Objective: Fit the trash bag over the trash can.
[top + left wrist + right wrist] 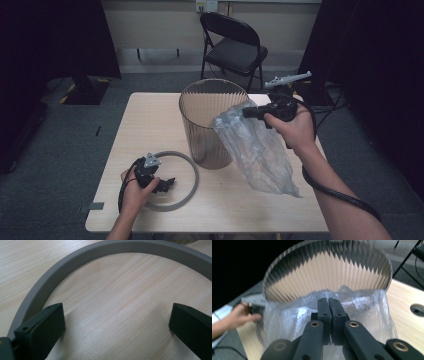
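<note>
Right gripper (248,112) raised beside bin (212,122) rim, jaws clamped together on upper edge of clear bag (255,150); bag hangs from pinch down right side of bin, lower end near table (150,115); right gripper view: bag mouth bunched at closed jaws, ribbed bin opening just behind

Left gripper (169,185) low at table's near-left, jaws spread wide, holding nothing; sits inside grey ring (192,170) lying flat on table; left gripper view: one pad (47,325) just beside ring's inner edge
</note>
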The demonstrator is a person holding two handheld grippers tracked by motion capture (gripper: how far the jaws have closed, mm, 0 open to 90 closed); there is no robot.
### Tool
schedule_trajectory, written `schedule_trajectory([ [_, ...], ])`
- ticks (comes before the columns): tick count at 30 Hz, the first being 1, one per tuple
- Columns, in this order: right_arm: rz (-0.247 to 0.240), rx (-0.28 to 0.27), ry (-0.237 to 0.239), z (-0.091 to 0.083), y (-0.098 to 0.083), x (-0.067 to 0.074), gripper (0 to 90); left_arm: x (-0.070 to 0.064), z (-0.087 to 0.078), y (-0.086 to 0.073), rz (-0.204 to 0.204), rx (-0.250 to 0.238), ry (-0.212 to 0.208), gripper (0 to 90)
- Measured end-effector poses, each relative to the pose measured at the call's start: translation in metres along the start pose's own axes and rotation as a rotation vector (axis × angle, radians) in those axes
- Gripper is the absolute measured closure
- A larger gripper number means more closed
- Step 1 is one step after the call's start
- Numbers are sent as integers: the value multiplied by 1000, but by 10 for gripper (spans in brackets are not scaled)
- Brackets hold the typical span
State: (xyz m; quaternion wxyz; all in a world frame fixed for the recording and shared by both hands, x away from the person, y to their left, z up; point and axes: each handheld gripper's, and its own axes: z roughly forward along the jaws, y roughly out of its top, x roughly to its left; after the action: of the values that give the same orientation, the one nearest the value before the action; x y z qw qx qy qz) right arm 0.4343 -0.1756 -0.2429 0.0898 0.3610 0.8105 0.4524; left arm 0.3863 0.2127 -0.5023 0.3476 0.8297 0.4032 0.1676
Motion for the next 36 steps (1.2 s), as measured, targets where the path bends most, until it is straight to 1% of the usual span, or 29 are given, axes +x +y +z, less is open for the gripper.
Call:
schedule_trajectory([
  [5, 23, -76, 10, 0, 17, 2, 897, 0, 0, 0, 0, 0, 0, 0],
  [8, 42, -91, 20, 6, 25, 2, 897, 0, 0, 0, -2, -2, -1, 0],
  [10, 44, -95, 19, 12, 28, 3, 898, 0, 0, 0, -2, -2, -1, 0],
  [12, 48, -98, 20, 19, 31, 3, 898, 0, 0, 0, 0, 0, -1, 0],
  [13, 56, -96, 30, 23, 33, 3, 898, 0, 0, 0, 0, -1, -1, 0],
  [14, 56, -99, 23, 27, 34, 3, 898, 0, 0, 0, -2, -1, -1, 0],
  [16, 63, -91, 36, 34, 35, 2, 897, 0, 0, 0, -1, -1, -1, 0],
  [18, 63, -82, 30, 43, 34, 3, 898, 0, 0, 0, 1, 0, -1, 0],
  [19, 66, -74, 40, 46, 33, 3, 898, 0, 0, 0, 0, -1, -2, 0],
  [21, 52, -51, 31, 53, 30, 5, 898, 0, 0, 0, 2, 2, -2, 0],
  [23, 45, -38, 34, 57, 27, 6, 897, 0, 0, 0, 3, 2, -2, 0],
  [32, 43, 22, 18, 62, 10, 3, 888, 0, 0, 0, 1, 2, -3, 0],
  [36, 39, 22, 18, 63, 4, 1, 877, 1, 0, 0, 6, 1, -8, 0],
])
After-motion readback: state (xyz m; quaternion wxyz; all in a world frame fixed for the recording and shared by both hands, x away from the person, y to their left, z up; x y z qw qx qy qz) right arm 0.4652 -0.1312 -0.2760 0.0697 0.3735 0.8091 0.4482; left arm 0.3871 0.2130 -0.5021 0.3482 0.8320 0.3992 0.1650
